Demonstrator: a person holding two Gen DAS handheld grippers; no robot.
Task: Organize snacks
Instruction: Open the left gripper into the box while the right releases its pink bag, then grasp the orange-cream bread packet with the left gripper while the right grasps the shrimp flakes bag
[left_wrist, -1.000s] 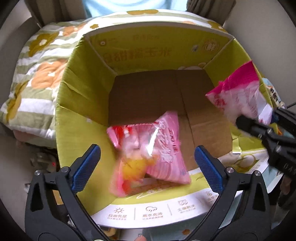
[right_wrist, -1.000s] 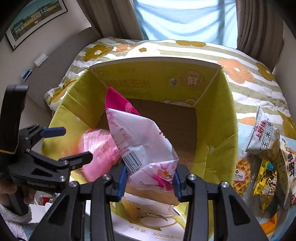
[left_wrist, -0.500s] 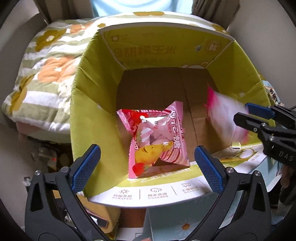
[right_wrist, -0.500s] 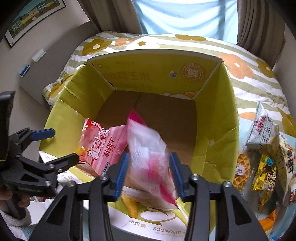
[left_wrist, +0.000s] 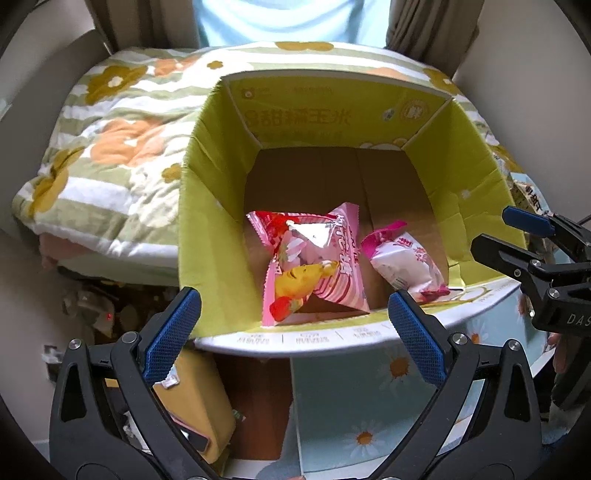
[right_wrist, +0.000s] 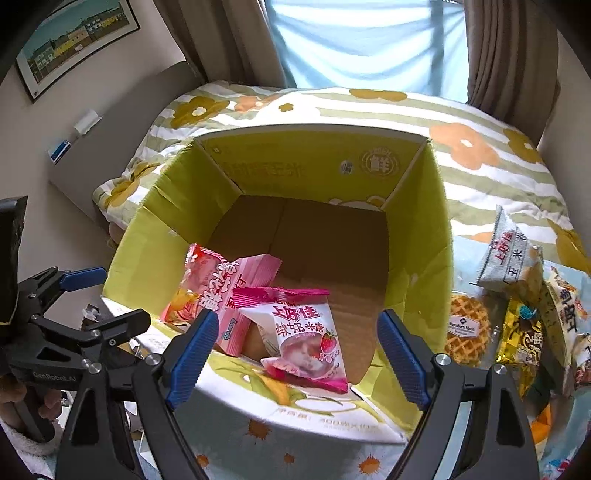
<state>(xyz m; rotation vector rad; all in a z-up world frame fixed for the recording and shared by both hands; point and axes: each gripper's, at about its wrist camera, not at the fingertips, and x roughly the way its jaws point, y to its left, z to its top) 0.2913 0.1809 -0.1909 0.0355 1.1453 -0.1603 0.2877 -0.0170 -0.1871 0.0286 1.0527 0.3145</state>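
The white-and-pink strawberry packet (right_wrist: 301, 334), gripped a second ago by the right gripper (right_wrist: 293, 349), now lies loose in the yellow-green carton (right_wrist: 417, 236), against its near wall and overlapping the pink candy bag (right_wrist: 225, 291) that landed there just before it. The right gripper's jaws are opening, nothing pressed between the pads, which stand clear on either side above the near rim. The left gripper (left_wrist: 291, 330) is spread wide and empty, drawn back over the near left corner of the carton. Two snacks are therefore stowed. Outside, to the right of the carton, a waffle pack (right_wrist: 465, 328), a grey corn-snack bag (right_wrist: 508, 254) and a yellow packet (right_wrist: 519, 332) lie unsorted, so the task appears only partly done; either tool is free for the next pick.
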